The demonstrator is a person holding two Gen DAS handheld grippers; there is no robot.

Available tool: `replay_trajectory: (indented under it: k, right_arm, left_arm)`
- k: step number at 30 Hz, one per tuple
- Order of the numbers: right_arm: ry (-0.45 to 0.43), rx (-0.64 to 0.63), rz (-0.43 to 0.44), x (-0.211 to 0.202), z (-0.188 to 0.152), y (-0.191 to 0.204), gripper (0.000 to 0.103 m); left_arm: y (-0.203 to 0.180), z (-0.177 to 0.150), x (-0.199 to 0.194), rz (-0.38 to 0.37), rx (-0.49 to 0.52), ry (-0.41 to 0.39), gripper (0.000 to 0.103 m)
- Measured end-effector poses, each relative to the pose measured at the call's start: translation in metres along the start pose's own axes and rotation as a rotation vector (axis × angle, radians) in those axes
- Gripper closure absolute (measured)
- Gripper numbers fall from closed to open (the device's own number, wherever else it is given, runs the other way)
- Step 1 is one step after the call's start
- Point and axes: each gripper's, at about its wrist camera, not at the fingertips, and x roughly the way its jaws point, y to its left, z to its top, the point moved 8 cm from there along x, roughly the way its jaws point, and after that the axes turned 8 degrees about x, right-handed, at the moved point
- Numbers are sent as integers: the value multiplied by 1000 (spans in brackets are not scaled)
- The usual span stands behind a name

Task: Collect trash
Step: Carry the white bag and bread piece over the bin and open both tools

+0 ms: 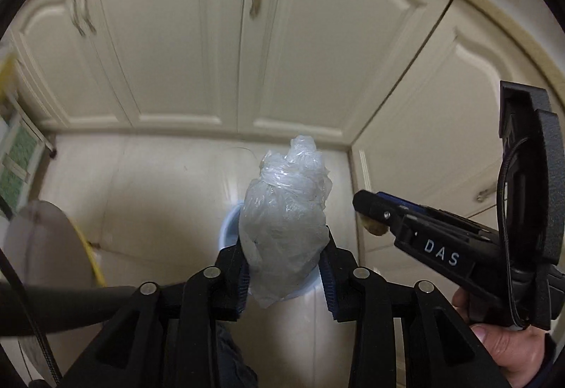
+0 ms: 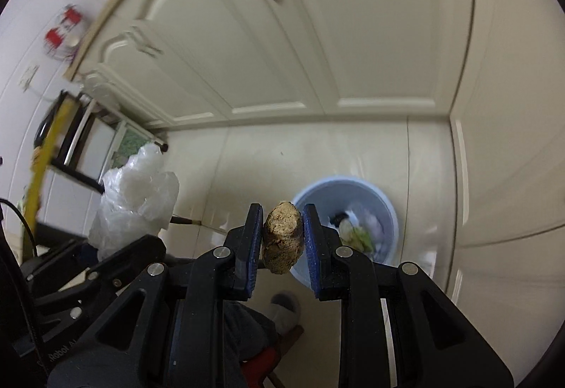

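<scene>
Pinched between the left gripper (image 1: pixel 286 268) jaws, a crumpled clear plastic bag (image 1: pixel 286 211) hangs over the pale blue trash bin (image 2: pixel 385 207); light and slippery, it is best held at its bunched middle. Right gripper (image 2: pixel 282 239) clamps a firm, rough brown lump (image 2: pixel 282 239) near the bin's rim.

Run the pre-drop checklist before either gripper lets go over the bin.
1. Left gripper holds the plastic bag: ok, jaws clamped on its lower part.
2. Right gripper holds the brown lump: ok, squeezed between both pads.
3. Blue bin is open with room inside: ok, trash shows at the bottom, no lid.
4. Bag over the bin mouth: cannot tell, the bag hides most of the rim in the left wrist view.
5. Lump over the bin mouth: cannot tell, it overlaps only the bin's left edge.
6. Grippers clear of each other: ok, a gap shows between them.
</scene>
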Motion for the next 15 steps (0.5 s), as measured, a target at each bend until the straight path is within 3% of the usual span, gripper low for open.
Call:
replay_trajectory:
  k: [3, 4, 5, 6, 7, 9, 12, 15]
  right_arm:
    - [24, 38, -16, 17, 4, -18, 77]
    - [27, 44, -20, 21, 4, -23, 67]
    - [29, 55, -25, 25, 4, -28, 61]
    - [28, 67, -28, 27, 4, -32, 46]
    - [22, 81, -27, 27, 5, -36, 38]
    - [15, 108, -19, 27, 4, -43, 32]
    - [8, 136, -22, 22, 6, -50, 6]
    - [-18, 152, -39, 9, 8, -52, 0]
  left_arm:
    - [6, 13, 20, 10, -12, 27, 46]
    - [9, 19, 25, 17, -18, 25, 34]
    - [11, 24, 28, 23, -22, 21, 28]
    - [12, 28, 31, 27, -24, 18, 27]
    - [16, 33, 34, 36, -29, 21, 25]
    - [21, 40, 39, 46, -44, 24, 22]
    - [21, 41, 40, 55, -54, 22, 22]
    - [8, 30, 30, 70, -45, 5, 22]
